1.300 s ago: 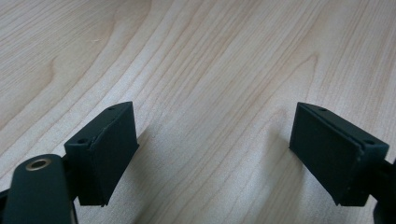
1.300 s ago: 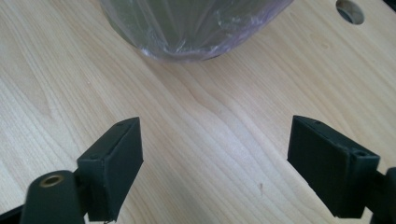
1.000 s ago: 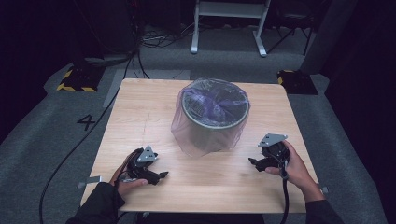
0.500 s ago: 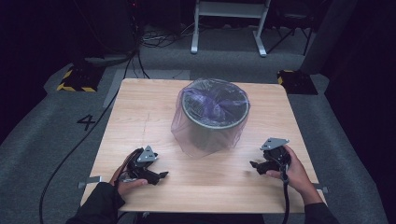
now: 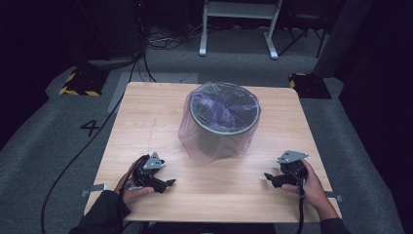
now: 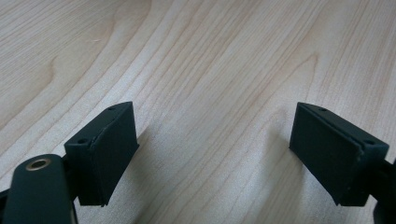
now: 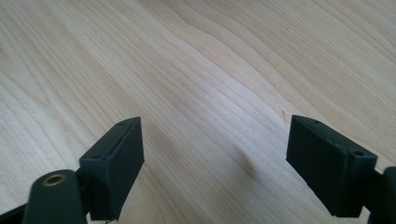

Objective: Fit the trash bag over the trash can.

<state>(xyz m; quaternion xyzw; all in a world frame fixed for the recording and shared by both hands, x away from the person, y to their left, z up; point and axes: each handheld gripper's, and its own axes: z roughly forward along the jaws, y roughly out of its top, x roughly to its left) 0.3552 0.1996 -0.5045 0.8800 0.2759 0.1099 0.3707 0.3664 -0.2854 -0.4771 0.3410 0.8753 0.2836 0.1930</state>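
Observation:
A round dark bin [image 5: 221,131] stands in the middle of the wooden table [image 5: 146,117], lined with a clear purplish plastic bag [image 5: 195,141] that drapes over its rim and down its sides. My left gripper [image 5: 170,183] rests on the table at the front left, jaws pointing right, well short of the bin. In the left gripper view the left gripper [image 6: 212,154] is open, with bare wood between its jaws. My right gripper [image 5: 267,176] sits low at the front right, jaws pointing left. In its own view the right gripper [image 7: 215,158] is open over bare wood.
The table stands on grey carpet. A black cable [image 5: 73,161] runs across the floor at the left. Yellow-and-black striped blocks [image 5: 78,85] lie by the table's far corners, and a white metal frame [image 5: 238,19] stands behind.
My right gripper has come down and slightly toward the front edge of the table. The left gripper and the bin have not moved.

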